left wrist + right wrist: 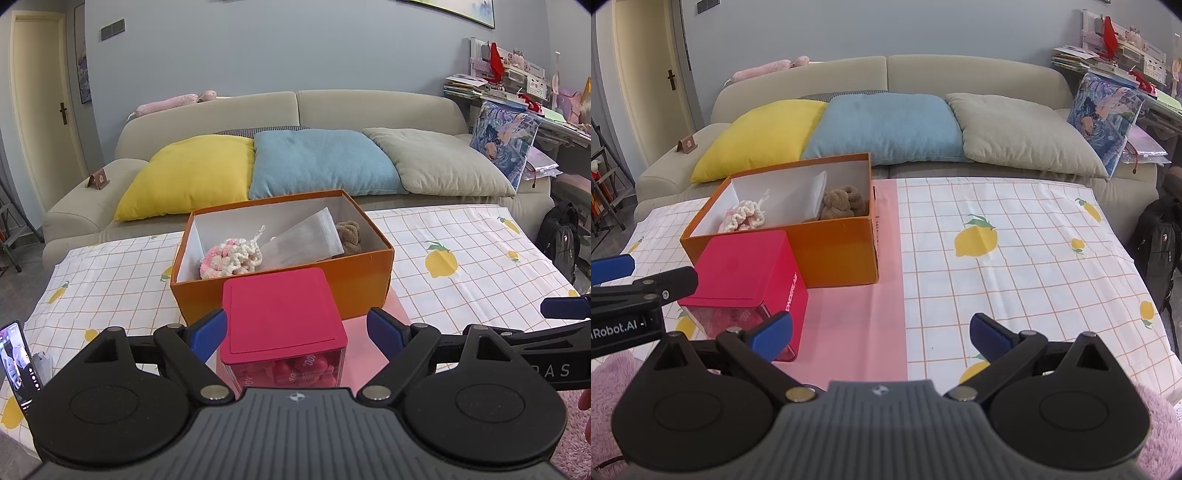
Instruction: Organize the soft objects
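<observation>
Two wrist views over a table spread with a lemon-print cloth, a sofa with yellow, blue and beige cushions beyond its far edge. An orange cardboard box stands open at the far centre of the table. Inside it, a white sheet divider leans between two soft items: a pink-and-white crocheted piece in the left compartment and a brown plush item in the right. Just near of the box stands a clear container with a red lid; red pieces show through its wall, their nature not legible. A phone is propped at the near left edge of the table.

The left gripper is released, its blue pads spread to either side of the red-lidded container without touching it. The right gripper is likewise released and empty, poised over a pink strip of the cloth, right of the container.

Judged stage: two soft objects already lie sorted in the box, and no loose soft object shows on the table. The left gripper's straddling pose suggests the container is the next concern. That move would call for lowering the pads to the container's side walls, closing squarely, and keeping it level, with the right gripper free to steady it or the box.
</observation>
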Tool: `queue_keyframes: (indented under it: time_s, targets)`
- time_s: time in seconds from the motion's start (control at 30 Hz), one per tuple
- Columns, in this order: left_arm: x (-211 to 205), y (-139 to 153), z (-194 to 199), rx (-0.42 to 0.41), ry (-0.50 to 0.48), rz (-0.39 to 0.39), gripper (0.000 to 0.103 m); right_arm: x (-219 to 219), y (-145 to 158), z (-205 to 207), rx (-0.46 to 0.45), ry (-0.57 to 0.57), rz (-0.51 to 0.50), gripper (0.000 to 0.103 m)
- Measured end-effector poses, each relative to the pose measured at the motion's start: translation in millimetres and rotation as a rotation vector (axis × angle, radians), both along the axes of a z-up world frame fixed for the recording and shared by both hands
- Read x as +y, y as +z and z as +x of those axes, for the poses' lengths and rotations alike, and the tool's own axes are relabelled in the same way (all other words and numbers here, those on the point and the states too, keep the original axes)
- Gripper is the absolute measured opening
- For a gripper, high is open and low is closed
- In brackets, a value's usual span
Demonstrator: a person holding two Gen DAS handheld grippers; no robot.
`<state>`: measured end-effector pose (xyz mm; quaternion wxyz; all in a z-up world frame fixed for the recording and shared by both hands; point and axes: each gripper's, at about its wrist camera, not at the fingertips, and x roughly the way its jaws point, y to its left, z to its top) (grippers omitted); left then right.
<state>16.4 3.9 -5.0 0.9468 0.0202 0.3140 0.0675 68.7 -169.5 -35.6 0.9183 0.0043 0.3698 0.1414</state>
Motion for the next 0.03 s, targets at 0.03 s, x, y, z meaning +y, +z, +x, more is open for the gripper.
queue_keyframes:
  time_s: [0.03]
  targets:
    - [0.1,0.0,0.0,0.0,-0.001,-0.002,0.1,0.0,0.0,0.0,0.0,0.0,0.0,0.1]
